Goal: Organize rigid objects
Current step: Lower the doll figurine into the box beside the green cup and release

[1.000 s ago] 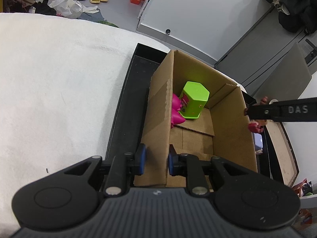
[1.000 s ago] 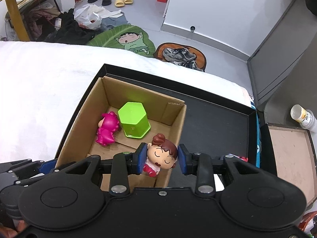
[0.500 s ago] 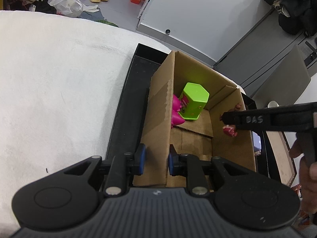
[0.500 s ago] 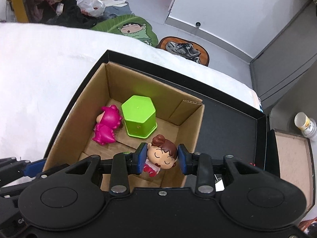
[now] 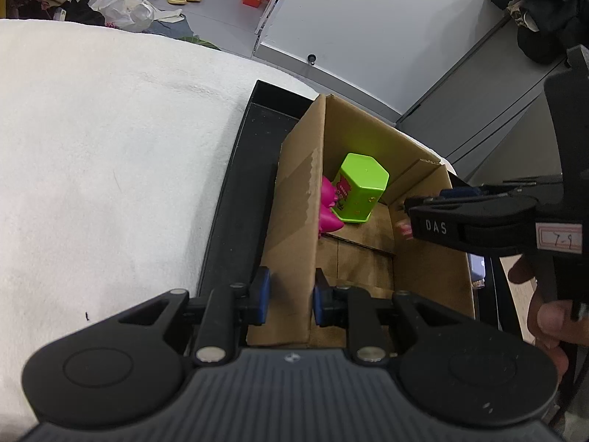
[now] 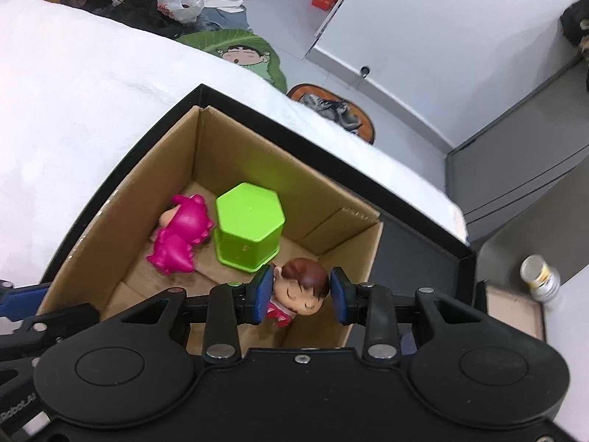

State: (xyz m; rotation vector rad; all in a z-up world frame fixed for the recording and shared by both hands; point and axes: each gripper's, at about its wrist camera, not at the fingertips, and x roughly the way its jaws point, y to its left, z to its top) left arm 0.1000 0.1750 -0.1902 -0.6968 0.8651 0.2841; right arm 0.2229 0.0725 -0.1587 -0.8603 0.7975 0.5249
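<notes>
An open cardboard box (image 6: pixel 110 221) stands in a black tray (image 6: pixel 423 254) on a white cloth. Inside lie a green hexagonal container (image 6: pixel 250 228) and a pink dinosaur figure (image 6: pixel 182 235). My right gripper (image 6: pixel 300 294) is over the box's near right corner. Its pads have spread and a brown-haired doll figure (image 6: pixel 302 291) sits tilted between them, touching the left pad only. My left gripper (image 5: pixel 289 294) is shut on the box's left wall (image 5: pixel 298 221). The right gripper (image 5: pixel 434 221) shows in the left wrist view over the box, the green container (image 5: pixel 359 188) behind it.
The white cloth (image 5: pixel 110 165) spreads to the left of the tray. A brown lid or board (image 6: pixel 515 313) lies right of the tray, with a small bottle (image 6: pixel 539 276) beyond it. Shoes, bags and a mat lie on the floor behind.
My right gripper has moved left and down into the box with the doll, and its pads have opened a little. My left gripper has stayed clamped on the box wall.
</notes>
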